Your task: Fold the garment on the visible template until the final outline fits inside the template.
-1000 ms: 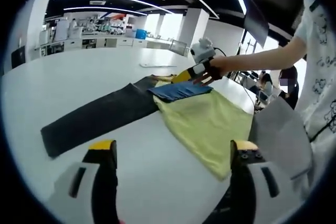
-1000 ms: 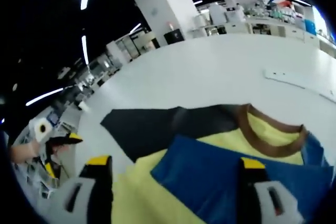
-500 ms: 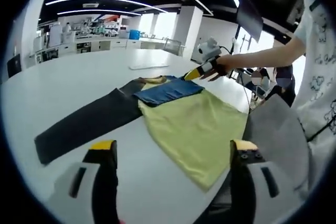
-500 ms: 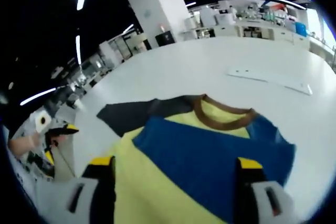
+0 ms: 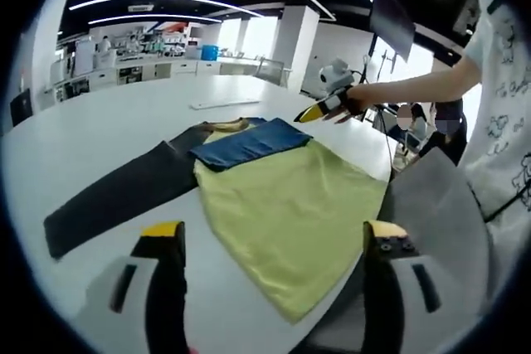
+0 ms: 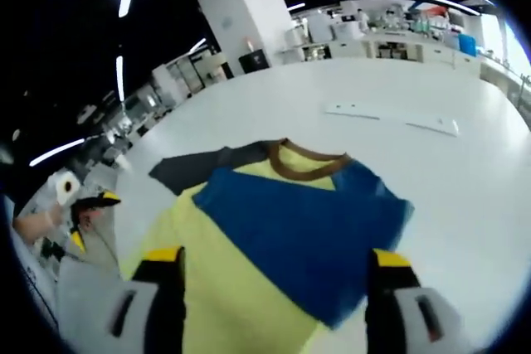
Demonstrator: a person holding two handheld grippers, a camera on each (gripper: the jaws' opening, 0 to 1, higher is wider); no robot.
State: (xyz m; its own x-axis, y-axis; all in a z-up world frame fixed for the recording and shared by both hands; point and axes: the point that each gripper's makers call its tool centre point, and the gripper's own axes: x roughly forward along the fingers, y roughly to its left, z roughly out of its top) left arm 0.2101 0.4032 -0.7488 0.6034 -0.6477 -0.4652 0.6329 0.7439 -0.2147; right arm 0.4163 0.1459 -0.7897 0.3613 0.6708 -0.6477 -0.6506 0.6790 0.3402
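Note:
A yellow T-shirt (image 5: 290, 209) with a brown collar (image 6: 303, 164) lies flat on the white table. One blue sleeve (image 5: 249, 143) is folded across its chest (image 6: 307, 225). A dark template strip (image 5: 108, 201) sticks out from under the shirt on the collar side (image 6: 207, 167). My left gripper (image 5: 274, 231) hovers open near the shirt's hem, apart from the cloth. My right gripper (image 6: 275, 256) is open above the blue sleeve's edge with nothing in it. It also shows in a person's hand above the shirt's far corner (image 5: 319, 109).
A thin white strip (image 6: 390, 118) lies on the table (image 5: 124, 113) beyond the collar. A grey sheet (image 5: 440, 221) hangs at the table edge by the hem, next to the person's patterned shirt (image 5: 506, 122). Benches and pillars stand far behind.
The right gripper has drawn back and up from the blue sleeve, which stays folded over the chest. The left view has shifted, bringing the shirt closer and more central.

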